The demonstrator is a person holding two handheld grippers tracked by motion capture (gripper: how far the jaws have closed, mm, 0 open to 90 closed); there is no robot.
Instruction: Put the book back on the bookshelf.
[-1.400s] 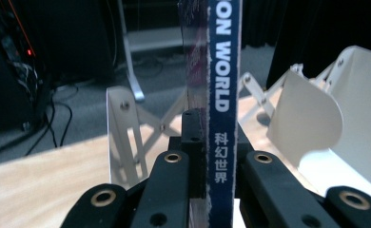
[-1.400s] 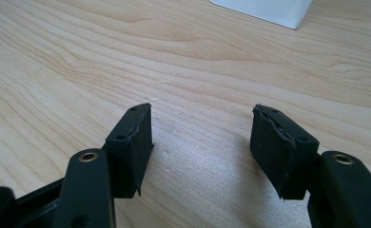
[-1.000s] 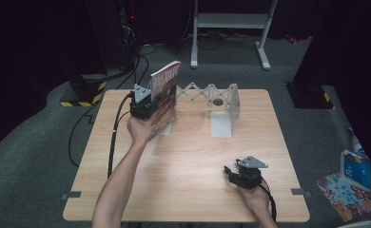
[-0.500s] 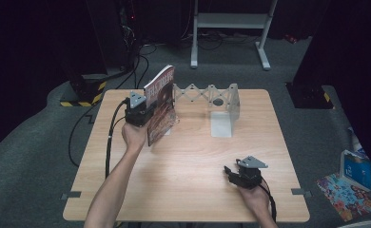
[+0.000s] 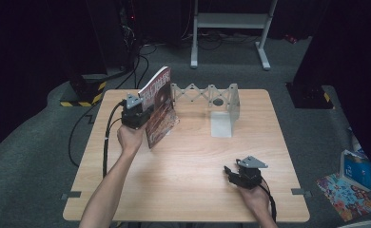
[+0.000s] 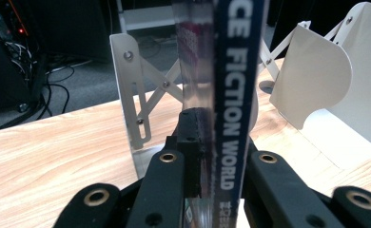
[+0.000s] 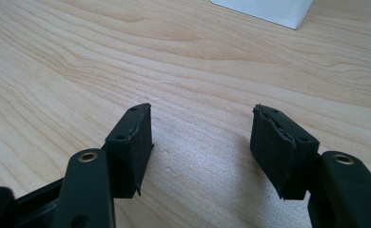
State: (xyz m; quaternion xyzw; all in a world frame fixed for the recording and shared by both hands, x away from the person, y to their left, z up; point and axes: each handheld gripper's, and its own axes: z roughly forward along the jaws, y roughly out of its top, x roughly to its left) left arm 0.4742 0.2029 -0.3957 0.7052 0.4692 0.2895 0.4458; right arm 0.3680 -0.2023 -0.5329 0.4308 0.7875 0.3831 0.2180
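Left gripper (image 5: 143, 114) fingers (image 6: 183, 137) clamped on the book's (image 5: 159, 107) spine edge, book upright between them and tilted slightly, its lower corner near the worktop (image 5: 183, 156). Just beyond the fingers stands the white folding rack (image 5: 207, 92), its end plate (image 6: 317, 80) to their right. Right gripper (image 5: 229, 172) rests low on the worktop, well apart from the book; fingers (image 7: 131, 142) spread apart, only bare wood between them.
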